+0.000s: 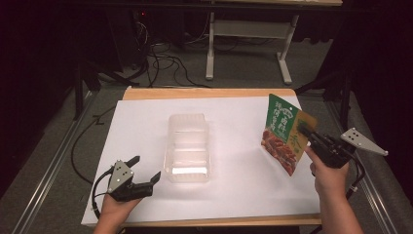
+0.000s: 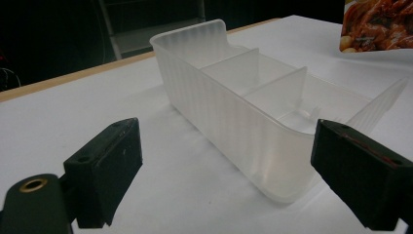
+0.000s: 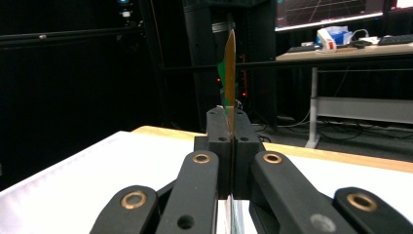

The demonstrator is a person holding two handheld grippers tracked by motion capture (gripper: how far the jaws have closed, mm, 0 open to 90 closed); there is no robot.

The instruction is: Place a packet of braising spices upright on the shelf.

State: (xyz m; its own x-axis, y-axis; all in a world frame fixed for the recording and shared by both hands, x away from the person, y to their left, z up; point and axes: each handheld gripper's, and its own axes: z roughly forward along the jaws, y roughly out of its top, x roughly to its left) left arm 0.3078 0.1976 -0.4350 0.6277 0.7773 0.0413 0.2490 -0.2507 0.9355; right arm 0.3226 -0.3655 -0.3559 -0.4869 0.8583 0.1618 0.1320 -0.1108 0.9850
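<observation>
- Holding a snack pouch (image 1: 286,134) up off the desk (image 1: 146,131), the right claw (image 1: 304,130) has its jaws clamped tight on the pouch's edge, over the right side.
- Left claw (image 1: 145,169) sits wide apart, nothing in it, low at the front left.
- Clear tray (image 1: 187,146) sits mid-desk, just beside that claw.

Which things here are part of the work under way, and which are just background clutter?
In use:
- snack packet, pinched on edge in the right gripper
- clear divided tray, mid-table, nothing in it
- left gripper, jaws open, resting near the tray

Just lying about:
- cables on the floor behind the table
- grey desk frame beyond them
</observation>
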